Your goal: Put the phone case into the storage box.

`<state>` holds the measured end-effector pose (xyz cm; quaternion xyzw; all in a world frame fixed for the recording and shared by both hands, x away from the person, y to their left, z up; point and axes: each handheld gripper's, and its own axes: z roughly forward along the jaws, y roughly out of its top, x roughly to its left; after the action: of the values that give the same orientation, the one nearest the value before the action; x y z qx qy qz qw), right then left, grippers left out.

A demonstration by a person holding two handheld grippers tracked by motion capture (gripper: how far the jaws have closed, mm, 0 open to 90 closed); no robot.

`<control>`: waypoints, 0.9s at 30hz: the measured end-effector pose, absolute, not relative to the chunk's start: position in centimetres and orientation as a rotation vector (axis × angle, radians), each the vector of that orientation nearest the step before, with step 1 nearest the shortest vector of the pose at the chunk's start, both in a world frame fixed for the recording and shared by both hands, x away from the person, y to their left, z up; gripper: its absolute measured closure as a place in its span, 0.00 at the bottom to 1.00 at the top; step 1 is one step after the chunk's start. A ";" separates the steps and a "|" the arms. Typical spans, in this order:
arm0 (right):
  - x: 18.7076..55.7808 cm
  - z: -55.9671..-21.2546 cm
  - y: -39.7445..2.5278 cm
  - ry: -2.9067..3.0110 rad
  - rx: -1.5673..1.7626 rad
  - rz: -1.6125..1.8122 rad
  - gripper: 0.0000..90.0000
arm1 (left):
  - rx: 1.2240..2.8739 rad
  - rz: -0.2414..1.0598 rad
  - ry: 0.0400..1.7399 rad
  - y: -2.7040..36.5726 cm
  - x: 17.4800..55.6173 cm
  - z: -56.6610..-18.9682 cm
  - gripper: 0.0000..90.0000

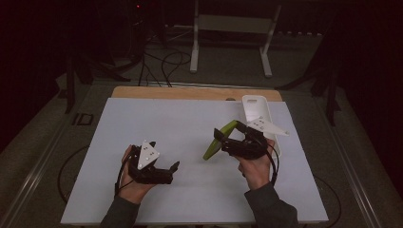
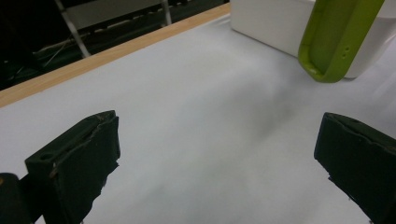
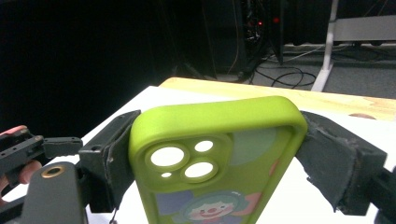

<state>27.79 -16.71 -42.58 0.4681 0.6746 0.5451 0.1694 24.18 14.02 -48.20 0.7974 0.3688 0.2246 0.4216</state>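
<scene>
Green case (image 1: 219, 140) clamped across its width in right tool (image 1: 227, 141), held tilted above tabletop (image 1: 180, 128) toward right edge, long axis slanting toward near-left. Left tool (image 1: 172, 172) nearer near edge, jaws apart, empty; case up-right of it.

The phone case (image 3: 215, 158) is bright lime green, and the right gripper view shows a cartoon clown print on it with pale blue and pinkish patches near the bottom centre of frame. Both grippers are matte black, left (image 1: 164, 173) and right (image 1: 228, 137), each topped by a light grey plate. The table cover (image 1: 166, 128) is plain white with a light wood edge (image 1: 190, 92) along the top. The tray (image 1: 256, 107) at upper right is white too.
</scene>
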 end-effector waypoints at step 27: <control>29.2 -41.3 -17.4 1.902 1.330 1.481 0.19 | 1.938 0.542 0.941 16.4 23.9 -48.1 0.00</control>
<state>29.16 -17.41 -41.35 0.4741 0.6778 0.5278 0.1929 23.95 16.36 -48.13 0.7816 0.3797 0.2185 0.4440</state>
